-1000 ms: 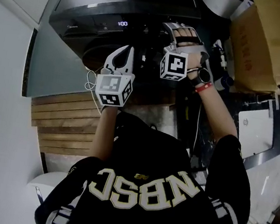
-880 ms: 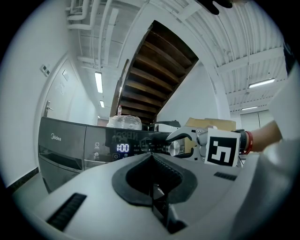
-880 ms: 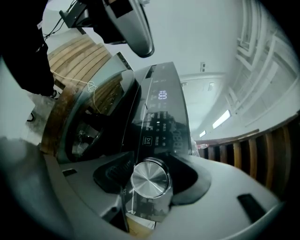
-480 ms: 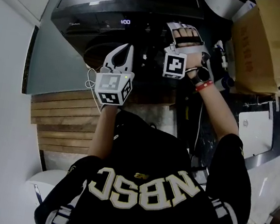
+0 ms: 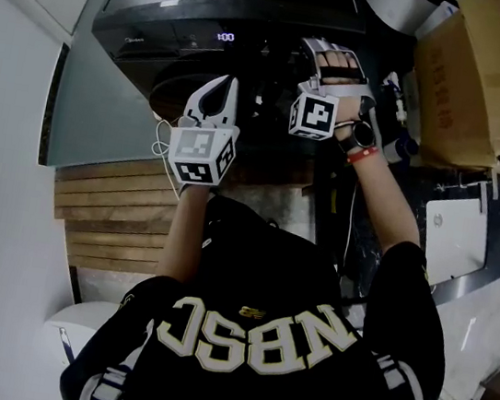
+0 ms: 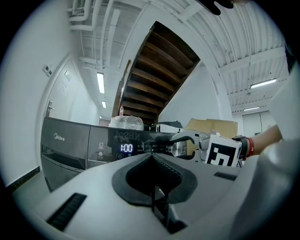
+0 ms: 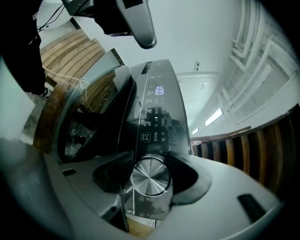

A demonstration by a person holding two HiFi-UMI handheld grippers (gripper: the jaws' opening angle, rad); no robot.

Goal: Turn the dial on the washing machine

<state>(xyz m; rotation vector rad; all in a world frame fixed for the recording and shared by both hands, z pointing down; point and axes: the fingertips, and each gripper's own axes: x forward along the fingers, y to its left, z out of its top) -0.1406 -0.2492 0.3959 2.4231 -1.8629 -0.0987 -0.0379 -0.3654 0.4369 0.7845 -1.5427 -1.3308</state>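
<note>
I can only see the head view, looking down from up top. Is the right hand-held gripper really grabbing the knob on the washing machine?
Observer: Yes. In the right gripper view, the right hand-held gripper has its jaws against both sides of the round silver dial.
Operator: What's the other one holding?
Observer: Nothing. The left gripper view shows the left hand-held gripper with its jaws together, held away from the washing machine.
Operator: Is there a start button?
Observer: A play-pause symbol sits on the panel just past the dial.
</note>
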